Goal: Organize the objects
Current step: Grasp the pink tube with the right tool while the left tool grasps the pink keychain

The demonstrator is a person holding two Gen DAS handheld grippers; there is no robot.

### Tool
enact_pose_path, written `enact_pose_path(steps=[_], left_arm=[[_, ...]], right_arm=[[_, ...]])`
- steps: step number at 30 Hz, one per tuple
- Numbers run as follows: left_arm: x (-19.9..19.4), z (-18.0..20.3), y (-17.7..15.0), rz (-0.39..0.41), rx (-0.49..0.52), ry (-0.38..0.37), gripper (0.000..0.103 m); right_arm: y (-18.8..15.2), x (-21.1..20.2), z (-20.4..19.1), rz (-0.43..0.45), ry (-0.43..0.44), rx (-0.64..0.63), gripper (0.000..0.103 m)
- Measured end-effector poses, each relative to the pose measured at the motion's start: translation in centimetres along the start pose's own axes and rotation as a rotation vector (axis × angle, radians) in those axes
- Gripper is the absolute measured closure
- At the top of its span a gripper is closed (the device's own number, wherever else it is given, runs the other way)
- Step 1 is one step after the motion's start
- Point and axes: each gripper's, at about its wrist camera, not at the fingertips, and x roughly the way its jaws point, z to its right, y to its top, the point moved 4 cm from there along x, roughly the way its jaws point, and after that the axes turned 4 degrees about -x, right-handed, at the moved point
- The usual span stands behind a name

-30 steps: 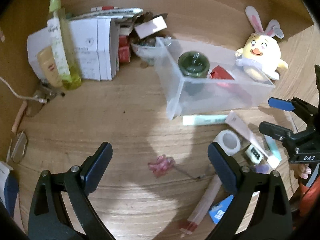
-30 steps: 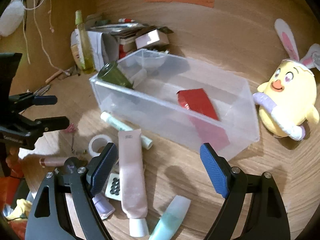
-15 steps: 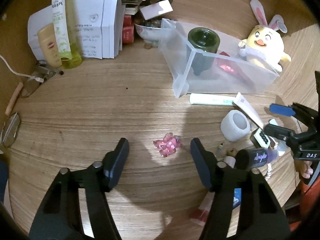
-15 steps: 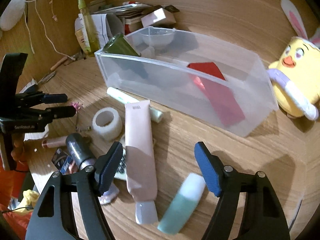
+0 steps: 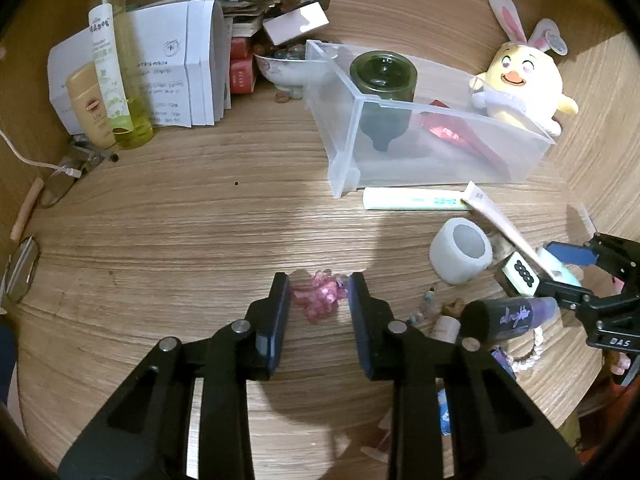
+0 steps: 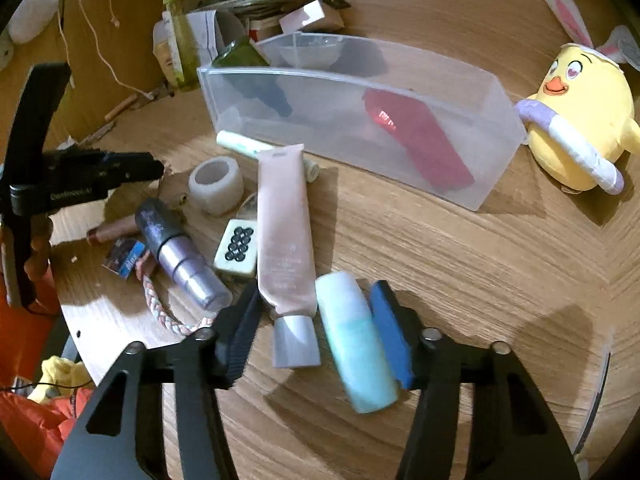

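Pink trinket [image 5: 318,298] on counter [image 5: 200,216], between fingers of left tool [image 5: 319,294], not yet clenched | right tool [image 6: 316,316] spread around teal tube [image 6: 356,344] and pink tube [image 6: 284,236] | risk: both tubes caught together; small trinket may slip out

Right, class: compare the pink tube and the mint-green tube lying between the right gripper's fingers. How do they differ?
The pink tube is longer and flatter, with a grey cap; the mint-green tube is shorter, rounder and one pale colour throughout. The pink tube runs on past the right gripper towards the clear bin; the mint-green tube lies against the blue pad. Both lie flat on the wooden table.
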Motion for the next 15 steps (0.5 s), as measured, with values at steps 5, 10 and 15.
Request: enact_pose_path(steps=[5,10,15], left_arm=[[-0.1,-0.1,0.1,-0.002,-0.023,-0.009,0.073],[-0.2,-0.2,0.2,0.008,-0.029,-0.016,0.073],[-0.5,-0.1,0.2,0.013,-0.029,-0.023,0.073]], right_arm=[[0.4,-0.1,0.2,0.01,-0.011,0.0,0.057],[1.2,-1.0,0.0,0.04,-0.015,-0.013,0.057],[1.2,-0.3,-1.0,0.022,-0.038,-0.068,0.057]])
